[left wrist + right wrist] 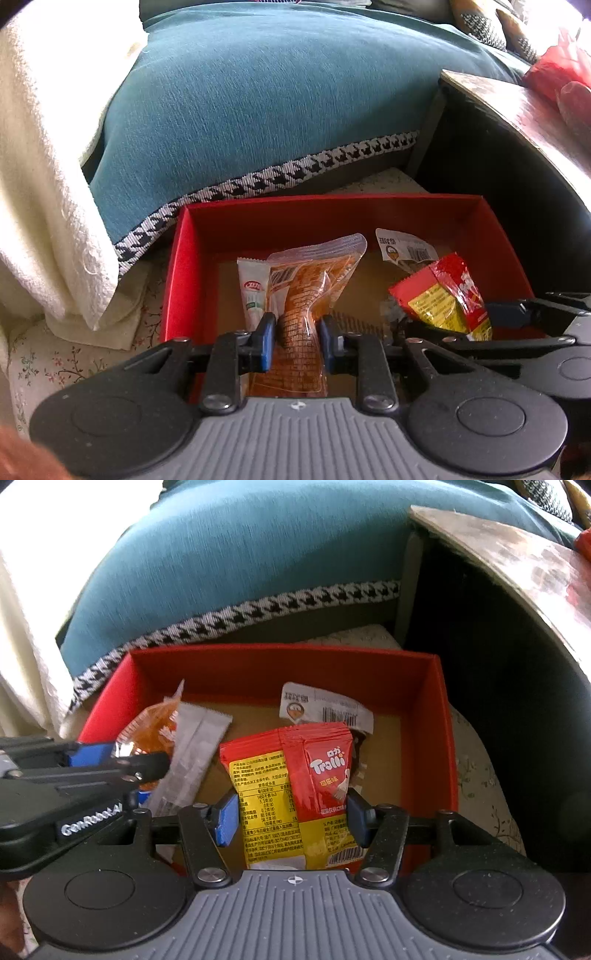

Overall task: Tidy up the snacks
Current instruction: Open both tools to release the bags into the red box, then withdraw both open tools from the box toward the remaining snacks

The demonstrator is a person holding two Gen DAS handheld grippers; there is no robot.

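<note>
Over the red box (pixel 184 266), both tools were at work side by side. Between the blue pads of the left hand-held gripper (pixel 297 341) sat the orange snack packet (pixel 303 295), pinched at its narrow middle, its clear crimped top fanning out ahead of the fingertips and its lower end running back under the tool body; the jaws stood narrow, closed on it. Just left of that packet, touching it, lay a slim white sachet (pixel 255 291) on the box's brown floor. The right hand-held gripper (pixel 293 818) clasped the red and yellow Trolli bag (pixel 291 779), whose printed back faced the camera, one pad on each side edge, jaws set fairly wide to take its breadth. Beyond the Trolli bag, toward the far wall of the box, rested a white-labelled packet (pixel 325 709) with a barcode. From the right wrist view the left tool reached in from the left edge, the orange packet showing at its tip and a silvery grey packet (pixel 192 753) lying beside it. Behind the box rose a teal cushion (pixel 258 110) with houndstooth trim, and a cream blanket (pixel 37 184) hung to its left.
</note>
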